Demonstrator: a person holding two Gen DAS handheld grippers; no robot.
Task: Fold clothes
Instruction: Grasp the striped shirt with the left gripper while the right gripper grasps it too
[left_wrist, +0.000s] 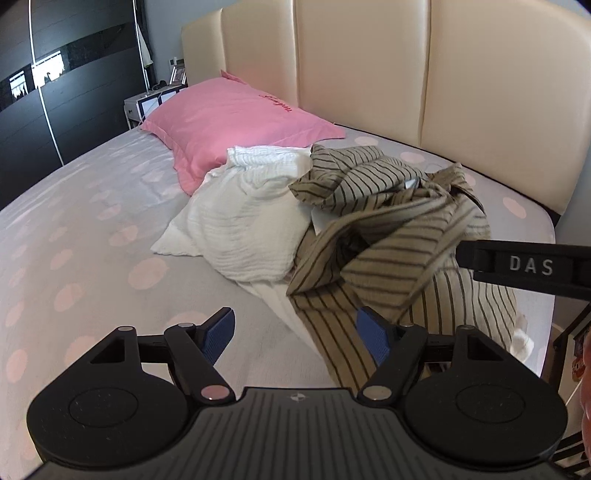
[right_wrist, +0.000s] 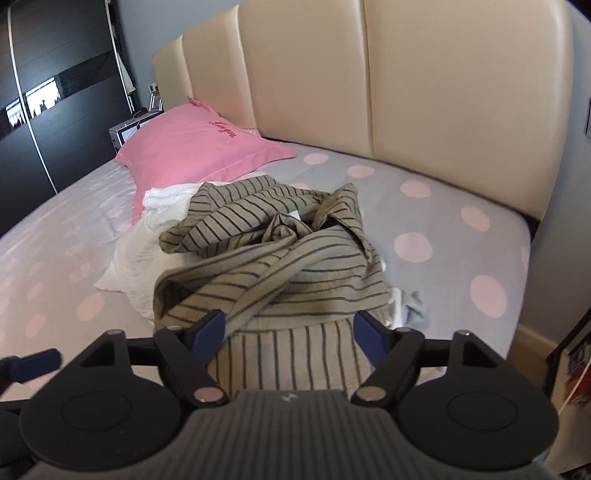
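Backed by a cream padded headboard (right_wrist: 424, 92), a polka-dot bed (right_wrist: 424, 221) carries one pink pillow (left_wrist: 236, 118) at eleven o'clock and two garments heaped at its middle: one crumpled striped shirt (right_wrist: 280, 258), with one white crinkled garment (left_wrist: 240, 221) bunched touching it at nine o'clock. Neither garment is seen folded, so both are judged left to be smoothed and folded. The left gripper (left_wrist: 297, 338) and right gripper (right_wrist: 290, 338) are each held with fingers spread, nothing pinched, over the shirt's near hem at six o'clock.
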